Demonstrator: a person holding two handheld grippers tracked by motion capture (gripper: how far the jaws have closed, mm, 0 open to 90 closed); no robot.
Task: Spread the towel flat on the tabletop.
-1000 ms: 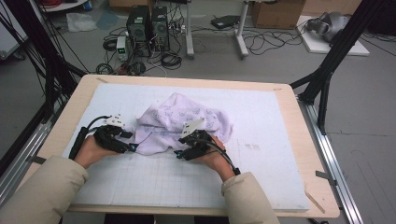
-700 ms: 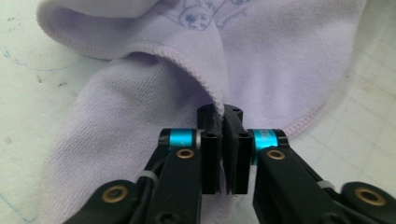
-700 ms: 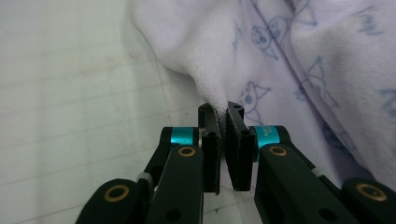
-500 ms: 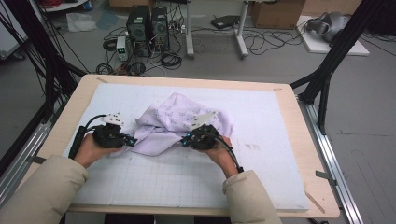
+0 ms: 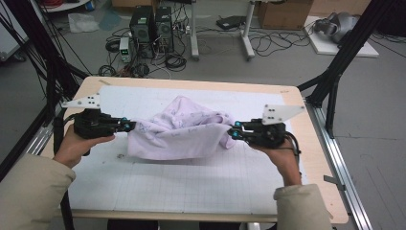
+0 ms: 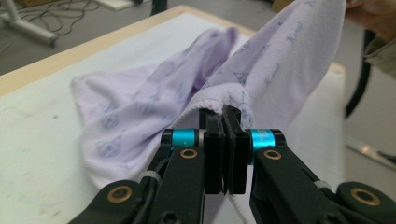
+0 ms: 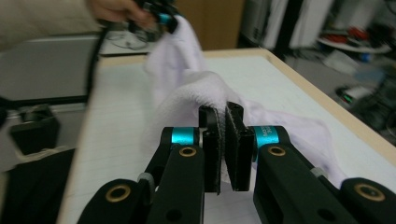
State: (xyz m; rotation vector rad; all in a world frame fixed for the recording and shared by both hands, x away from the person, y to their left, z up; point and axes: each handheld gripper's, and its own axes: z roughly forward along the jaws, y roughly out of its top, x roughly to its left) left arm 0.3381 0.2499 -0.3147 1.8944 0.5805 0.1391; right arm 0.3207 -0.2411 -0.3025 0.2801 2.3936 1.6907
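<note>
Cloth: a pale lilac towel (image 5: 177, 134) with faint printed cat faces and letters hung stretched between the two grippers above the middle of the table (image 5: 306, 158) — its lower edge sagged toward the white gridded mat (image 5: 191, 187), and its far part bunched up in folds.

Left gripper: the left gripper (image 5: 125, 126) was at the left of the high view, held in the person's left hand (image 5: 79, 146); its jaws had just been closing and were clamped on the towel's hemmed left edge. In the left gripper view (image 6: 224, 122) the hem sat pinched between the two black pads, and the towel rose away to the upper right.

Right gripper: the right gripper (image 5: 234, 132) was at the right, held in the right hand (image 5: 282, 155); its jaws had also just been closing and gripped the towel's right end. In the right gripper view (image 7: 223, 122) a thick fold of fabric was squeezed between the pads — the picture was somewhat blurred.

Spacing: the grippers stood well apart, pointing toward each other.

Far floor: computer towers (image 5: 151, 24) and cables.
</note>
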